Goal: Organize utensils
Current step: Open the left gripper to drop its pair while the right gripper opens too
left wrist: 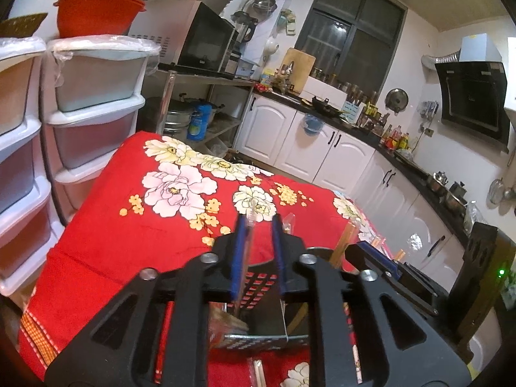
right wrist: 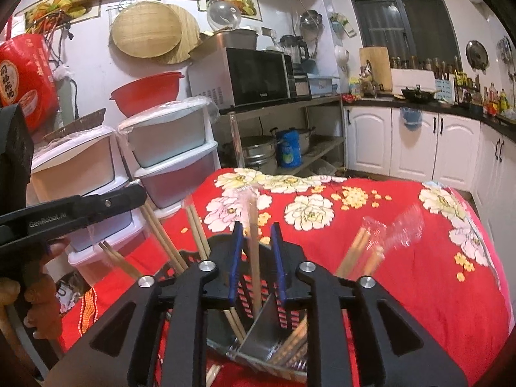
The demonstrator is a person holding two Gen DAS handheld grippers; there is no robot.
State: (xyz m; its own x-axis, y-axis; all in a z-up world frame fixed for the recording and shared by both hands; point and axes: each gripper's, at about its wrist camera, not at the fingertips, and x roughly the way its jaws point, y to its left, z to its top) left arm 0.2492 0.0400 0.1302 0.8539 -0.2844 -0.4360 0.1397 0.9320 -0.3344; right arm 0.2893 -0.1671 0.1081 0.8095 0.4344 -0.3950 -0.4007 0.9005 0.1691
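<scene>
A black perforated utensil holder (left wrist: 258,285) (right wrist: 248,290) with a metal divider stands on the red flowered tablecloth (left wrist: 129,232) (right wrist: 403,274), just under both grippers. My left gripper (left wrist: 258,219) is open. A clear-wrapped chopstick pair (left wrist: 251,217) leans on its left finger and reaches down into the holder. My right gripper (right wrist: 256,227) is open too, and a wrapped chopstick pair (right wrist: 254,258) stands loose between its fingers in the holder. More chopsticks (right wrist: 195,229) (right wrist: 354,251) fan out of the holder on both sides. The left gripper (right wrist: 135,195) shows side-on at the left, over another pair (right wrist: 158,232).
White plastic drawer towers (left wrist: 93,113) (right wrist: 167,151) stand close to the table's left edge. A wrapped chopstick pair (left wrist: 258,372) lies on the cloth near me. A hand (right wrist: 38,290) holds the left gripper's handle. Kitchen cabinets (left wrist: 322,148) line the far wall.
</scene>
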